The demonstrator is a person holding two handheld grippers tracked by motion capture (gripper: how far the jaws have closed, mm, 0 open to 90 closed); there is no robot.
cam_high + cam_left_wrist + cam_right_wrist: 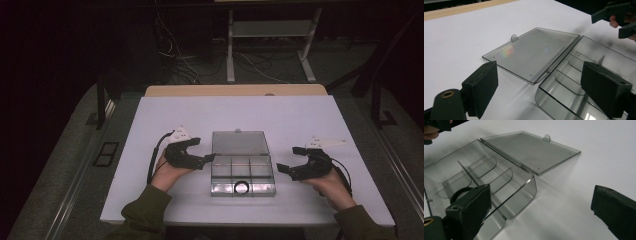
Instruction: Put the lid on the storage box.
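Clear plastic box [243, 172] is sitting mid-table [150, 125], lid [239, 142] lying flat open behind the tray. Black ring [241, 188] is resting in the front middle compartment. Left gripper [209, 158] is hovering at the tray's left edge, jaws spread wide, gripping nothing. Right gripper [287, 160] is hanging just right of the box, jaws gaping, also empty.
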